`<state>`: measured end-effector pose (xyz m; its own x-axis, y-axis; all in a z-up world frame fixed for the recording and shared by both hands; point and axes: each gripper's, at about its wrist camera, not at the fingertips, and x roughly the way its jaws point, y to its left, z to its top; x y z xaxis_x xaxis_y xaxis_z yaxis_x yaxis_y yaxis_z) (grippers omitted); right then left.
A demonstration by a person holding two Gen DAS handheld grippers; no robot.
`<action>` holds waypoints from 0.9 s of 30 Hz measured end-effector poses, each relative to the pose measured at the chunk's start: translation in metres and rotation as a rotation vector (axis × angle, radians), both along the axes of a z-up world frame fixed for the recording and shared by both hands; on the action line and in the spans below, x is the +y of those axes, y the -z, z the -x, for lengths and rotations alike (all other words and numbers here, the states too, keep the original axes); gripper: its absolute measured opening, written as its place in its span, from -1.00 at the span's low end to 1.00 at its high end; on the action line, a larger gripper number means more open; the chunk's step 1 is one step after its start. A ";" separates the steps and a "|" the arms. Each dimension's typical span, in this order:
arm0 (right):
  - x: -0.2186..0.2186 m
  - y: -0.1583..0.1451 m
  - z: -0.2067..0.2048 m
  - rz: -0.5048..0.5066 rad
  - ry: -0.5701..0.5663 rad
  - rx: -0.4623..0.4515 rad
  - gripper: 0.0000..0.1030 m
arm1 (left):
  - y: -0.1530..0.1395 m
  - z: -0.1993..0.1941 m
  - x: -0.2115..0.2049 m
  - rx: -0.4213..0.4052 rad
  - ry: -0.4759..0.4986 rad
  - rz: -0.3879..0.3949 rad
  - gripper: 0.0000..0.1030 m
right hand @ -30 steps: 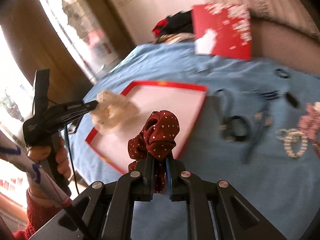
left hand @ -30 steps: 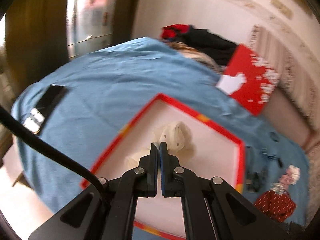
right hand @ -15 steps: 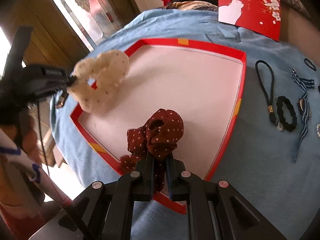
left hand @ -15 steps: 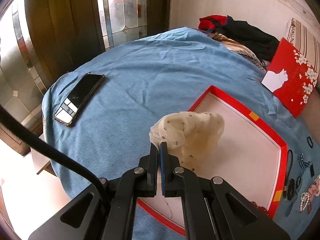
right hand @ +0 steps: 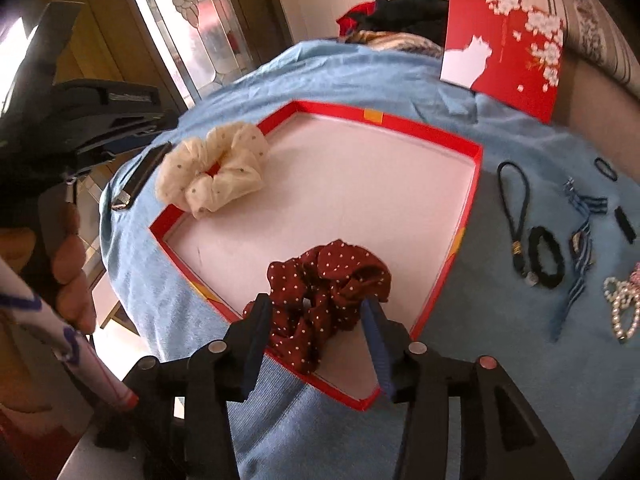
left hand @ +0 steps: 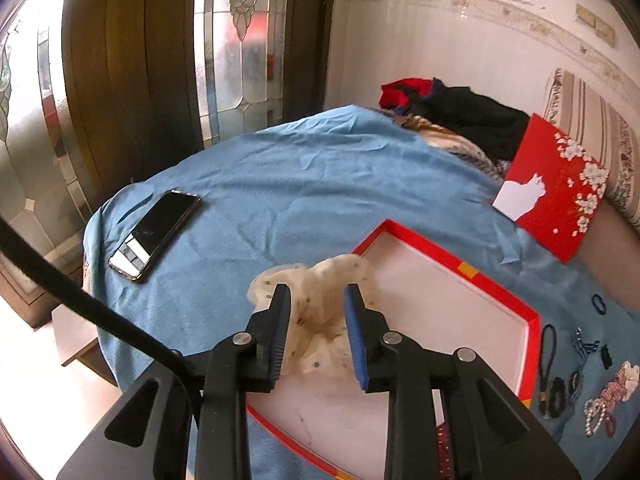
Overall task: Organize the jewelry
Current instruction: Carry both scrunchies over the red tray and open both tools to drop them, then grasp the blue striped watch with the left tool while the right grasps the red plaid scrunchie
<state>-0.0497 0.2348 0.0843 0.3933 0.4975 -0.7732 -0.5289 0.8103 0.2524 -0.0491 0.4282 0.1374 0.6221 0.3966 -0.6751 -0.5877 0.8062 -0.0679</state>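
A red-rimmed white tray (left hand: 452,254) (right hand: 424,130) lies on a blue cloth. A cream dotted scrunchie (left hand: 320,320) (right hand: 216,176) rests across the tray's left rim, between the spread fingers of my open left gripper (left hand: 316,304). A dark red dotted scrunchie (right hand: 324,292) lies on the tray's near corner, between the spread fingers of my open right gripper (right hand: 316,320). The left gripper also shows in the right wrist view (right hand: 92,120), drawn back from the cream scrunchie.
A phone (left hand: 156,232) lies on the cloth to the left. Black hair ties (right hand: 546,262), a striped ribbon (right hand: 580,248) and a pearl clip (right hand: 622,312) lie right of the tray. A red lid (left hand: 556,188) leans behind, beside piled clothes (left hand: 460,120).
Both grippers have opened. The cream scrunchie dropped onto the tray's left rim and the red scrunchie onto the tray's near corner.
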 end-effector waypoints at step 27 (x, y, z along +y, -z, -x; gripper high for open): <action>-0.239 -0.019 0.003 0.053 0.449 -0.067 0.07 | -0.006 -0.044 -0.131 -0.016 0.310 0.049 -0.26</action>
